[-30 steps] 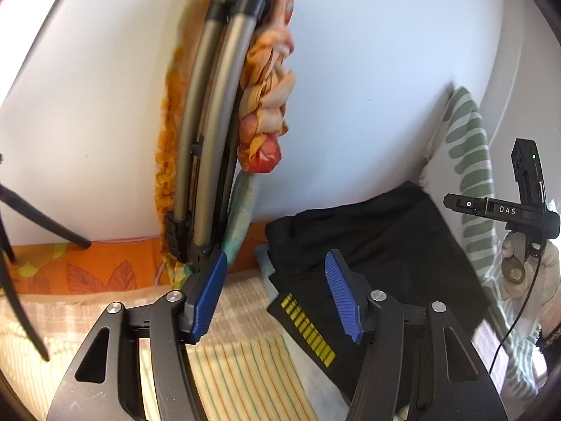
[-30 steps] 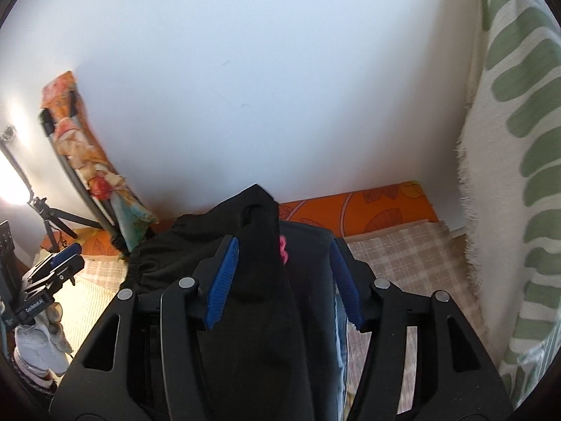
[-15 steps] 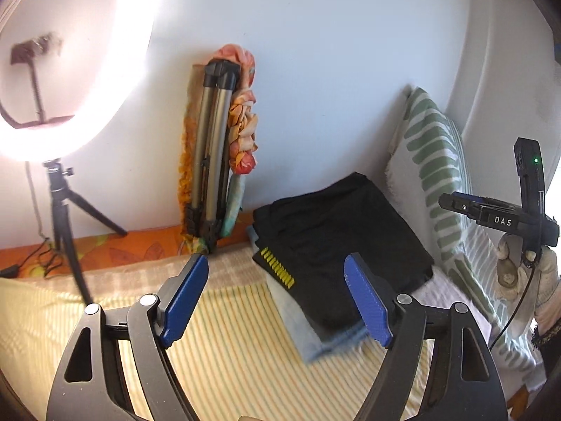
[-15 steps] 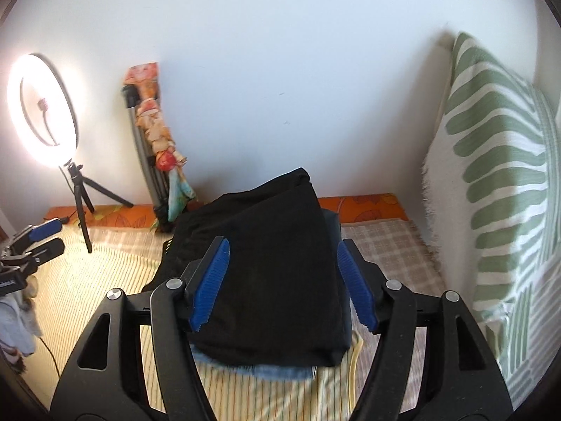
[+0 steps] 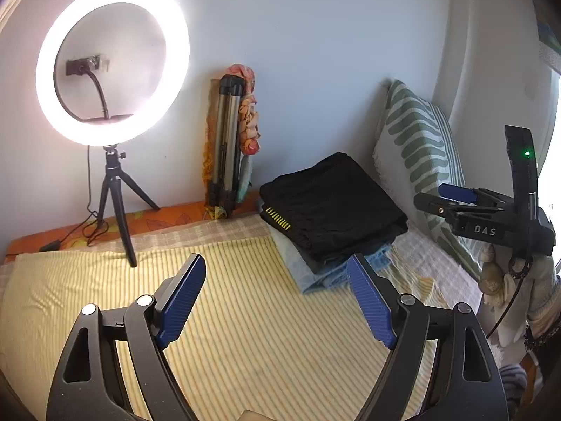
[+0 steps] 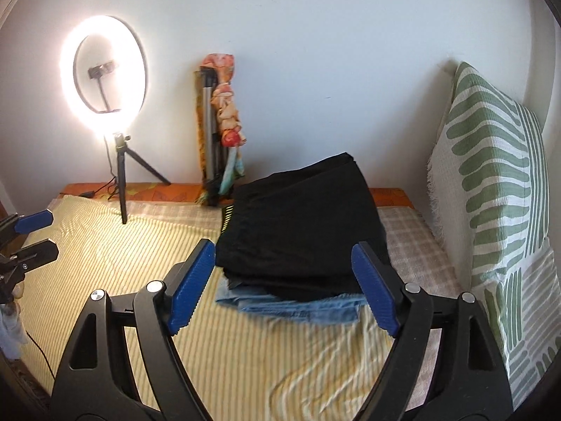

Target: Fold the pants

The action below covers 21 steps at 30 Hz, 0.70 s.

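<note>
Standing wide apart, both claws empty.
Left claw (image 5: 277, 300) and right claw (image 6: 284, 286) have just been opening, touching nothing; folded black pants (image 6: 301, 224) rest atop blue garments (image 6: 298, 307) near the bed's (image 5: 245, 333) far edge.

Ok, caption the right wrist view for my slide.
Open right tool above striped bedsheet, facing folded black pants stacked on blue jeans.

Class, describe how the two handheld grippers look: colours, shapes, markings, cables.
Both the left gripper and the right gripper have black cut-out arms with silver rivets and ribbed blue pads. Seen from the side, the right one bears white "DAS" lettering, a green light and a thin black cable.
</note>
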### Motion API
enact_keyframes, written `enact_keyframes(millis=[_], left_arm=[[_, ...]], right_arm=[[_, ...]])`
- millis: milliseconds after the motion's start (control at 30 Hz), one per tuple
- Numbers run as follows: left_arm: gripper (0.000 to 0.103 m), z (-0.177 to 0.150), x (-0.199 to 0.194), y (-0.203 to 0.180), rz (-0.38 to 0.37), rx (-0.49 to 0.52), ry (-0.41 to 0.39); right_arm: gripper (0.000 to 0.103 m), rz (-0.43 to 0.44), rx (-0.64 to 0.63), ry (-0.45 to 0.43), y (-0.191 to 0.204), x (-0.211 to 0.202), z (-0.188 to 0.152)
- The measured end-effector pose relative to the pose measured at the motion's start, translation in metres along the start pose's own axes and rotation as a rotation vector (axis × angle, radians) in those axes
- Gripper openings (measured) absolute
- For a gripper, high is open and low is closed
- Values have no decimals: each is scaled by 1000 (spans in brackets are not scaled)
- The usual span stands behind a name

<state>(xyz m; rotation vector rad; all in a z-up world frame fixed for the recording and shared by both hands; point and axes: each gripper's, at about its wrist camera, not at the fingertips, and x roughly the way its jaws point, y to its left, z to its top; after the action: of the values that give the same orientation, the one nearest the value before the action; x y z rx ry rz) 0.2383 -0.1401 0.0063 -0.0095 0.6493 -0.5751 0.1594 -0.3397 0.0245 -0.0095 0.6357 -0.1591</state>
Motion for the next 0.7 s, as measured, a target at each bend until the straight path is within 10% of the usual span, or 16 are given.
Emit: enact_keyframes(millis=[700], left_arm=[[100,-48,-25,-14,64,92,-20]], right_arm=[[95,21,59,-62,40,-18,-51]])
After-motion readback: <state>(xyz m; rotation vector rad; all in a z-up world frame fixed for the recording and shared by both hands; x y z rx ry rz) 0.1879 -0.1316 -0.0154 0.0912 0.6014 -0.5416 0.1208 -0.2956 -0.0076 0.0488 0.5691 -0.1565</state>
